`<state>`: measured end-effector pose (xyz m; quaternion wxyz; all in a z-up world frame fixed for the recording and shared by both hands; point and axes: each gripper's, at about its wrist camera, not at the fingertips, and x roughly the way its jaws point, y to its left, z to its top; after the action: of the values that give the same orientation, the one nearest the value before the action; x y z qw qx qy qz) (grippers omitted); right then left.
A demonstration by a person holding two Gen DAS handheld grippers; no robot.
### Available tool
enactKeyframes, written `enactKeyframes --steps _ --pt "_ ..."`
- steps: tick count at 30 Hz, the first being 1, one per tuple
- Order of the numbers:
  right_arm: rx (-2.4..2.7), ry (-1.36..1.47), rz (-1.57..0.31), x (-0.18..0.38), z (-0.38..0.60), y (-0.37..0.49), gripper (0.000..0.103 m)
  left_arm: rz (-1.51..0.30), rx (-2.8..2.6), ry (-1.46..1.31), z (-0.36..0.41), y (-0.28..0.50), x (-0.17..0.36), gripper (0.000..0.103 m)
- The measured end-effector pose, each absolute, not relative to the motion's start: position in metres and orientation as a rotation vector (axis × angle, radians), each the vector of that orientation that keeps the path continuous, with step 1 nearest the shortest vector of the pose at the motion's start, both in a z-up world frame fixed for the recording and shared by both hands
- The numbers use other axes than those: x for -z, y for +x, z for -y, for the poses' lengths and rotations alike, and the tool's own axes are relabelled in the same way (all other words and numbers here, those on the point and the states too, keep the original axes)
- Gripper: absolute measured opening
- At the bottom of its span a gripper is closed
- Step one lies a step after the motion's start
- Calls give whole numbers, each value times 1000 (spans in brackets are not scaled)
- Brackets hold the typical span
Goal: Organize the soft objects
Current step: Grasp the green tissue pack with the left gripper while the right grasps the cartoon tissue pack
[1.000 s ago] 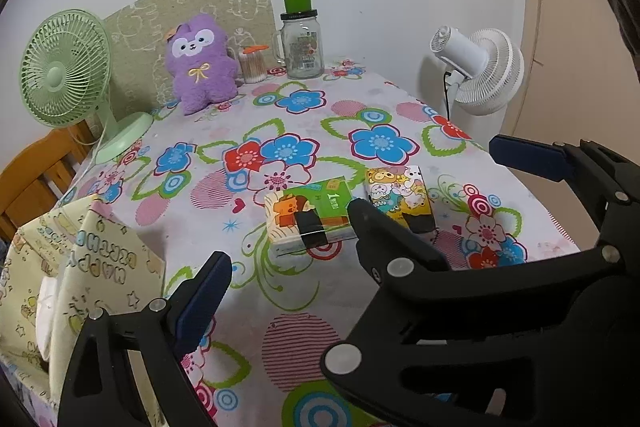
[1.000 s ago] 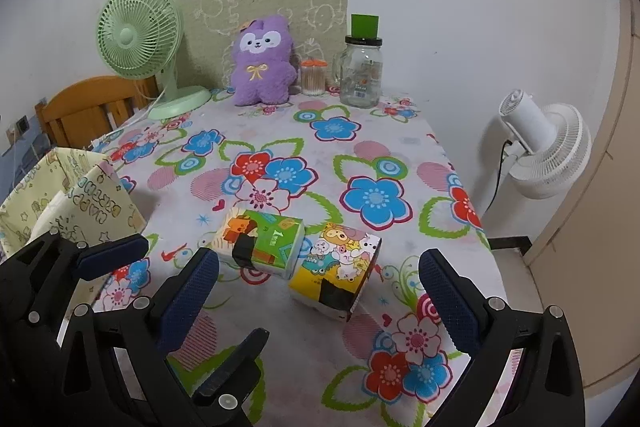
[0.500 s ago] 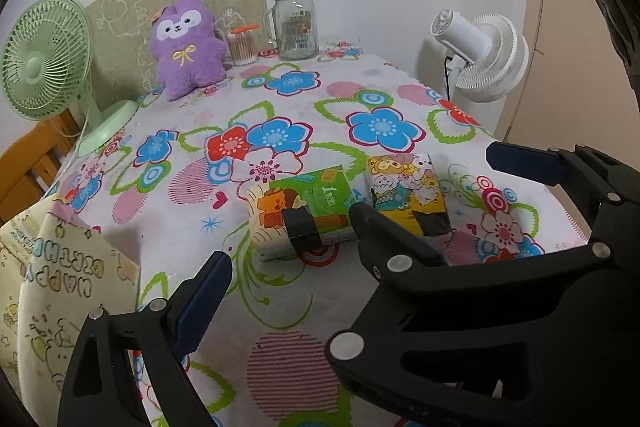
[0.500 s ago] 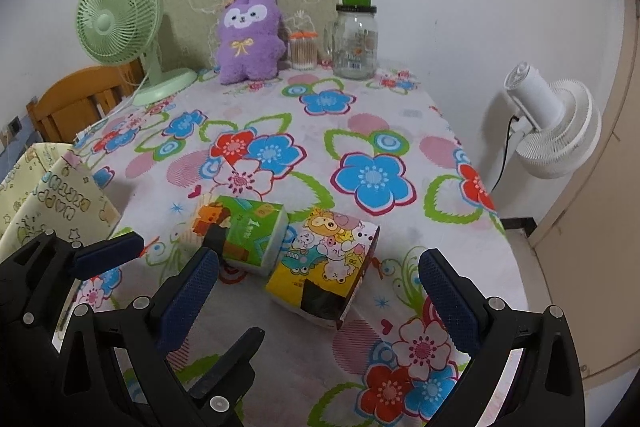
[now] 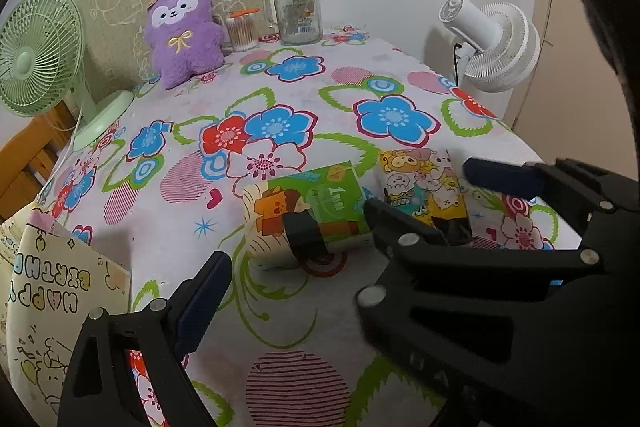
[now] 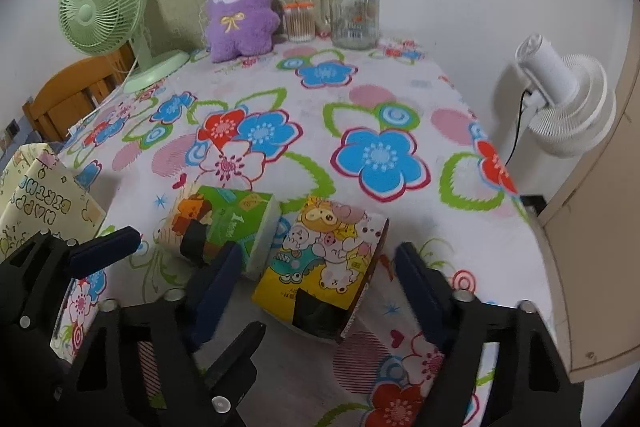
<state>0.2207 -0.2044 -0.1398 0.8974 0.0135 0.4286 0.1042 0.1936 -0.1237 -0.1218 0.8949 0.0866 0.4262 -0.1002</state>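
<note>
A green tissue pack [image 5: 308,215] [image 6: 220,223] and a yellow cartoon tissue pack [image 5: 424,187] [image 6: 328,259] lie side by side on the flowered tablecloth [image 5: 280,95], each with a black tape band. My right gripper [image 6: 316,279] is open, its fingers on either side of the yellow pack, close to it. It shows in the left wrist view, right of the green pack. My left gripper [image 5: 344,219] is open just before the green pack and shows at the lower left of the right wrist view. A purple plush toy [image 5: 182,31] [image 6: 242,11] sits at the table's back.
A yellow "Happy Birthday" paper bag [image 5: 48,303] [image 6: 40,195] stands at the table's left front edge. A green desk fan [image 5: 40,55], a glass jar with green lid [image 5: 298,7] and a toothpick jar [image 5: 242,31] stand at the back. A white fan [image 5: 492,47] stands beyond the right edge.
Both grippers have moved forward and down toward the packs. The right gripper's fingers now flank the yellow pack. Both stay open.
</note>
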Motion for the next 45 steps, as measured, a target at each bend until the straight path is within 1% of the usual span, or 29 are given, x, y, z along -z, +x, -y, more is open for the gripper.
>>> enactKeyframes --steps 2,4,6,9,22,23,24,28,29,35,45 --pt "-232 47 -907 143 206 223 67 -886 206 184 125 194 123 95" --pt "-237 52 -903 143 206 222 58 -883 205 186 125 195 122 95" --pt "-227 48 -907 142 207 223 54 -884 203 190 125 196 122 95" --pt "-223 47 -909 143 209 223 52 -888 202 195 127 197 123 95" --pt "-144 44 -901 140 231 220 51 -905 152 174 124 212 126 94" --pt "-140 42 -901 140 232 220 51 -906 147 176 124 213 126 92" --pt "-136 42 -901 140 232 220 51 -910 143 175 124 215 127 87" --pt "-130 55 -907 140 234 222 51 -926 128 166 122 221 130 80" --pt "-130 56 -908 140 233 222 51 -930 127 161 121 222 130 76" --pt "-140 64 -910 139 230 222 51 -925 136 154 121 221 130 72" --pt "-144 68 -895 130 221 212 51 -893 150 124 112 208 120 71"
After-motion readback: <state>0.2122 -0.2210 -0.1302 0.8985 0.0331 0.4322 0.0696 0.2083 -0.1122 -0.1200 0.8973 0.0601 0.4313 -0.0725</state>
